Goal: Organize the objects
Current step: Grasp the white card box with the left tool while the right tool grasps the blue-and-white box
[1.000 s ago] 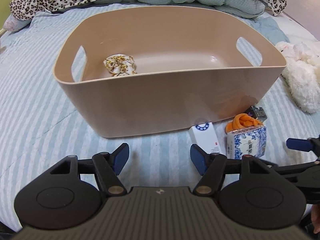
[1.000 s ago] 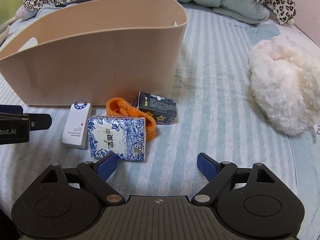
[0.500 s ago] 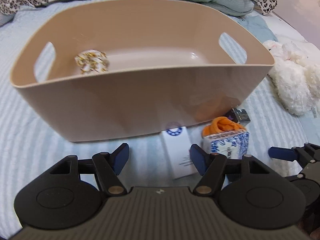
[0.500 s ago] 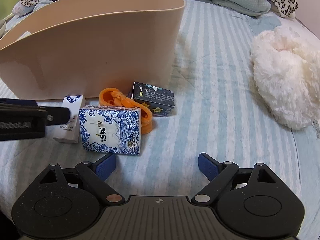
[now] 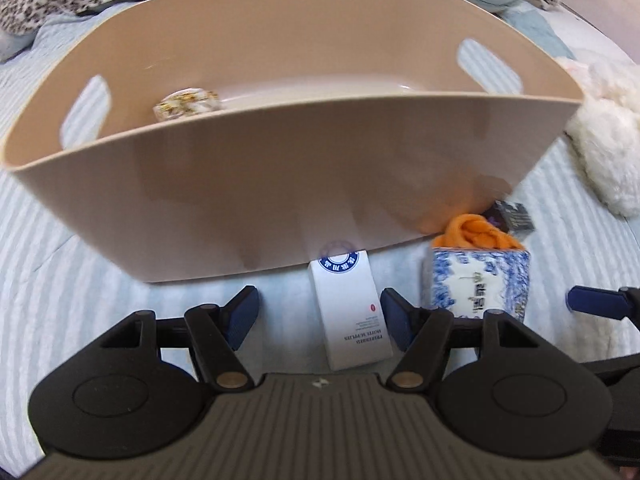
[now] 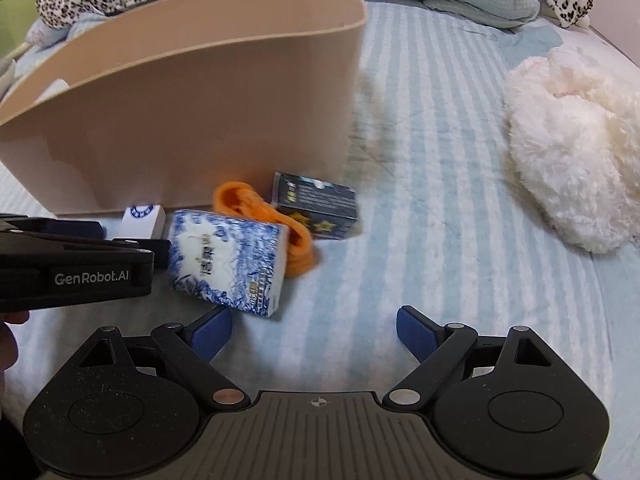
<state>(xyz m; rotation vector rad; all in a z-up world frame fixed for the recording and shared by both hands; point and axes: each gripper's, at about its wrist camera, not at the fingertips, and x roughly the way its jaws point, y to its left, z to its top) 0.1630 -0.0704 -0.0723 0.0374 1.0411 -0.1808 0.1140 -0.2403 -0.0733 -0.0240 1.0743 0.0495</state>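
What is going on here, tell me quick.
A person is tidying small items on a bed into a tan bin. The left gripper is open around a white box lying against the bin. The right gripper is open and empty, near a blue-and-white tissue pack. One floral item is already inside.

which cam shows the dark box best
The right wrist view: the dark box lies in full sight beside the orange item, top and starred side visible. The left wrist view shows only a blurred corner behind the orange item.
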